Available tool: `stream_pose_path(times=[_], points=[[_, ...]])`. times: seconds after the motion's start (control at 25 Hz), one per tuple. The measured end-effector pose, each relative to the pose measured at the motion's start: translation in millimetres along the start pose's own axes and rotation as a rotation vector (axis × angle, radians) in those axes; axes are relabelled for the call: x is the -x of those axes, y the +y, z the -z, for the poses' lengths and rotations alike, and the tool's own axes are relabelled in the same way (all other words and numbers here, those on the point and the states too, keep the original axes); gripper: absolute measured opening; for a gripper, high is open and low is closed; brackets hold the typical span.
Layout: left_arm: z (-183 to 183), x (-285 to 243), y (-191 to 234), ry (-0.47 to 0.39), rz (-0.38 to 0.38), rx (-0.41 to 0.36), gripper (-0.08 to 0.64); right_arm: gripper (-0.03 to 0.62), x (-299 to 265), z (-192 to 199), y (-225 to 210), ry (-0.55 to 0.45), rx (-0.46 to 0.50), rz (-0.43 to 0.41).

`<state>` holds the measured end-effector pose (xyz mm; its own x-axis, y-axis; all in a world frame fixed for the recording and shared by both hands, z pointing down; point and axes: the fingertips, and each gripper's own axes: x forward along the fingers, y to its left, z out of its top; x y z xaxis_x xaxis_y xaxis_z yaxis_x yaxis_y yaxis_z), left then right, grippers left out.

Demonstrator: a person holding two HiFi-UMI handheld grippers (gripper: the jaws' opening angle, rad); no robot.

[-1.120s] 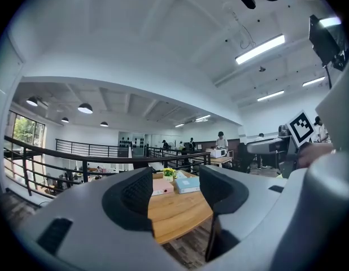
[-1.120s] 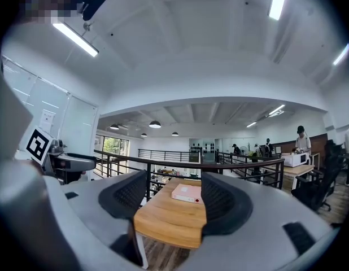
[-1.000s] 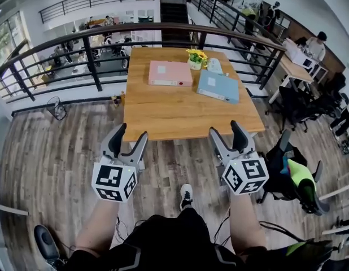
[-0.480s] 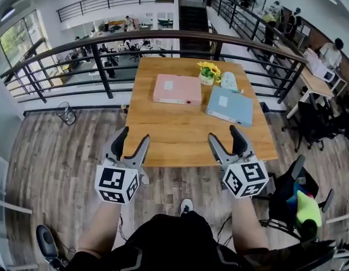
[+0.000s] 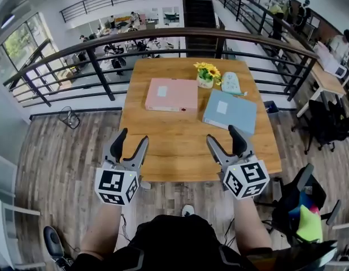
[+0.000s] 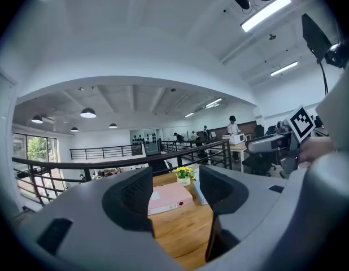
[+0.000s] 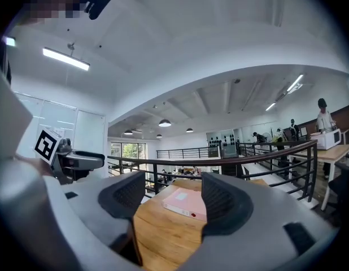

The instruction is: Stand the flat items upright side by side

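Wood, light-toned: 1 square table [image 5: 180,151] is recorded in the head view, with a dark railing [image 5: 163,35] behind its far edge. 2 flat items are laid on its far half, both lying flat. The pink folder [image 5: 171,95] is placed to the left and the blue folder [image 5: 230,110] to the right, with a narrow strip of tabletop between them. A pot of yellow flowers [image 5: 206,77] is set behind that gap, and a pale oval item [image 5: 231,83] lies just to the pot's right. The left gripper [image 5: 133,138] and the right gripper [image 5: 222,135] are held by the table's near edge, well apart from both folders. Each is carried with its jaws spread.

Left gripper view: the 2 jaws are seen wide apart with nothing held between them. The pink folder and the flowers are framed in the gap, far off on the tabletop. The blue folder is partly hidden by the right-hand jaw.

Right gripper view: the jaws are likewise parted and empty. Only the pink folder and bare wood are shown between them. The left gripper is seen at the left edge.
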<state>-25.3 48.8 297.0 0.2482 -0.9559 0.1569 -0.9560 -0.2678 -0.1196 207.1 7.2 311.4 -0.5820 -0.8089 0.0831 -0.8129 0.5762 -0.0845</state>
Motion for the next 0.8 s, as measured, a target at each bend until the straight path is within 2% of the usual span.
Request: stream_pose_path(times=[0.24,0.4,0.6,0.8], points=[[6,-37,5,0.047,-0.016,0.000,0.276,0.322,-31,7,-28,0.022,0.009,-0.024],[5,-55,16,0.046,-0.004,-0.002,0.276,0.325,-53,6,-34,0.024,0.019,-0.011],[13,-81,43,0.064,0.059,-0.022,0.276,0.330,-92,4,-31,0.025,-0.001,0.018],[18,-107,90,0.063,0.103,-0.017,0.276,0.334,-137,3,-19,0.045,0.005,0.062]])
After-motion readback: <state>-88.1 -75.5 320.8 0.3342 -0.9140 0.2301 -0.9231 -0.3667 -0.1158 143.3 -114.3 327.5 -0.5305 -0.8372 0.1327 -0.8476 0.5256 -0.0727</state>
